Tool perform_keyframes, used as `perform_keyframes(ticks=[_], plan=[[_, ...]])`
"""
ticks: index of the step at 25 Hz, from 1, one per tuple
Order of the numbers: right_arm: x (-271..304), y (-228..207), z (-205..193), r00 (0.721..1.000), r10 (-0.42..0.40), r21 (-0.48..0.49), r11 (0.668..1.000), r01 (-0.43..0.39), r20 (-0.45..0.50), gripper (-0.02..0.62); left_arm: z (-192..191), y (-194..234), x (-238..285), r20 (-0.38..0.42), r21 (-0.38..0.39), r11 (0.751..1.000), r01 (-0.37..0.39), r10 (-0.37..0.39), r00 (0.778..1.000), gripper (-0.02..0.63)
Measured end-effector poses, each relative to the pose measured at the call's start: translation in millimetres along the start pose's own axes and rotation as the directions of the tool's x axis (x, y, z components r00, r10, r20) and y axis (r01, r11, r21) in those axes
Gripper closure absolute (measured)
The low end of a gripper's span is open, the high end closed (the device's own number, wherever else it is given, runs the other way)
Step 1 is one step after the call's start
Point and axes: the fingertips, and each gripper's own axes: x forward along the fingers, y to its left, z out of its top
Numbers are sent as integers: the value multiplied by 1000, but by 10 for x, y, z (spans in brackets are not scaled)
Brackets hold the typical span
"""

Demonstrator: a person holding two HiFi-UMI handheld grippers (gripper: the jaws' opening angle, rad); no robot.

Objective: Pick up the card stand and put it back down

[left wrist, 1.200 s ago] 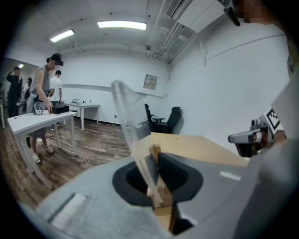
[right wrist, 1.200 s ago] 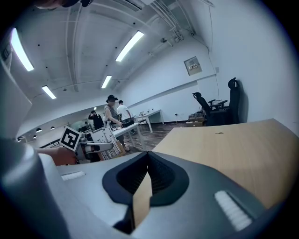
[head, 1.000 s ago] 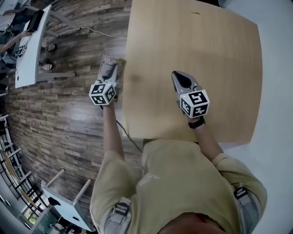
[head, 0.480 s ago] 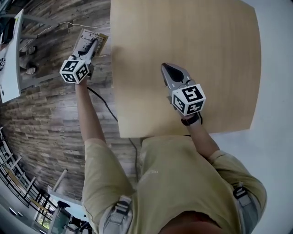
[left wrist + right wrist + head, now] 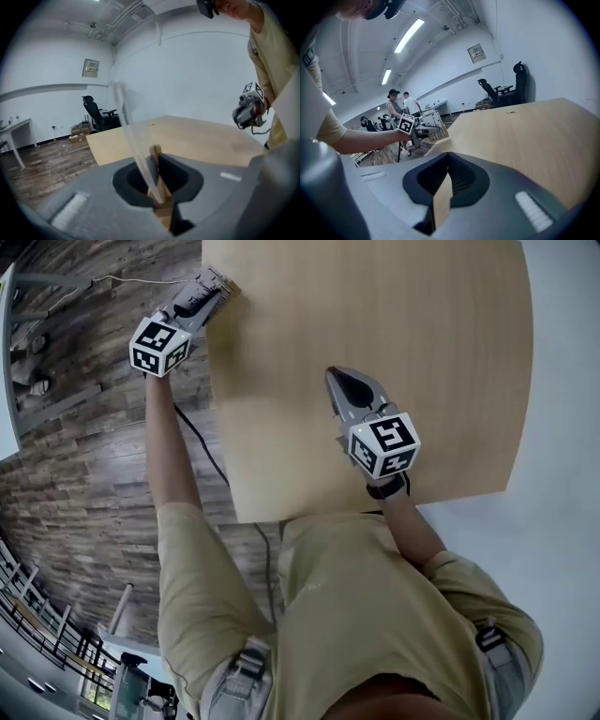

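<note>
The card stand [image 5: 214,285], a small wooden base with a clear sheet, is clamped in my left gripper [image 5: 199,296] at the left edge of the wooden table [image 5: 422,334]. In the left gripper view the jaws are shut on the wooden base [image 5: 158,185], and the clear sheet [image 5: 131,136] rises between them. My right gripper [image 5: 341,390] hovers over the middle of the table, shut, with nothing held. The right gripper view shows the right gripper's [image 5: 443,180] closed jaws. Beyond them is the left gripper [image 5: 417,127] with the card stand [image 5: 438,133] at the table [image 5: 525,136] corner.
Plank flooring [image 5: 84,446] lies left of the table, with a cable [image 5: 202,442] trailing across it. An office chair [image 5: 96,112] and a white desk [image 5: 14,133] stand farther off. Several people [image 5: 401,110] are in the background.
My left gripper carried the card stand out over the floor, then back to the table's left edge, farther from me. The right gripper sank slightly and stayed over the table.
</note>
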Motion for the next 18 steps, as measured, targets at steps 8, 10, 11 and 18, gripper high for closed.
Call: perform_keyframes(ticks=[8,10,11,18], plan=[[-69,-71,-77,999,-21,-1,1000,21,-29,591,-118,-228,358,-11,42,996,75,-74,997,569],[-81,-63,-94,999,-17,-2,1000,17,-35,591,-113,-200,370,0,28,998,59,-59,998,565],[-85,-64,-99,999,-16,-3,1000,16,-36,591,-115,-172,374,-1,11,999,45,-45,999,557],[-91,-116,-100,1000,0,-6,1000,0,-19,591,-172,-16,265,-36,-119,991,-57,53,998,199]])
